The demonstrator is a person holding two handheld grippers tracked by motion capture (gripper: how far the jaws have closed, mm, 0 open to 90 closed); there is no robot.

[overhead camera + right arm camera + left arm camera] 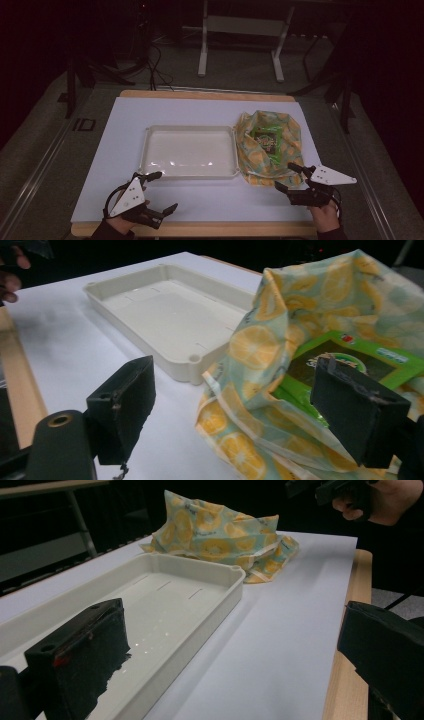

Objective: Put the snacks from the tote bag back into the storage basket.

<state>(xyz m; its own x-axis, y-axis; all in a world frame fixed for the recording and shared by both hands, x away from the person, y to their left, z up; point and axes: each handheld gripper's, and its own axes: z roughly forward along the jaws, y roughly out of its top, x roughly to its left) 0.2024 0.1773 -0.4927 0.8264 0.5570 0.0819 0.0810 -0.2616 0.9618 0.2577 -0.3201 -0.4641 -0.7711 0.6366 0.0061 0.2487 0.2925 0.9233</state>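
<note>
High view: overhead, facing forward and down. Tool views: low, close, angled across the table (100,165); all sharing tray (190,129) (220,575) (135,302).

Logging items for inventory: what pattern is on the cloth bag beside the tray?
Yellow lemon slices on pale green cloth bag, clearest in the right gripper view.

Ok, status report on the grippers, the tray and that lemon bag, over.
Left gripper open, holding nothing, near the tray. Right gripper open at the lemon-print bag's near edge. Green packet inside bag. Tray bare; nothing between tray and bag.

White sheet (200,200) bare nr front edge, tray (189,130) & lemon-print bag (260,165) block mid.
</note>
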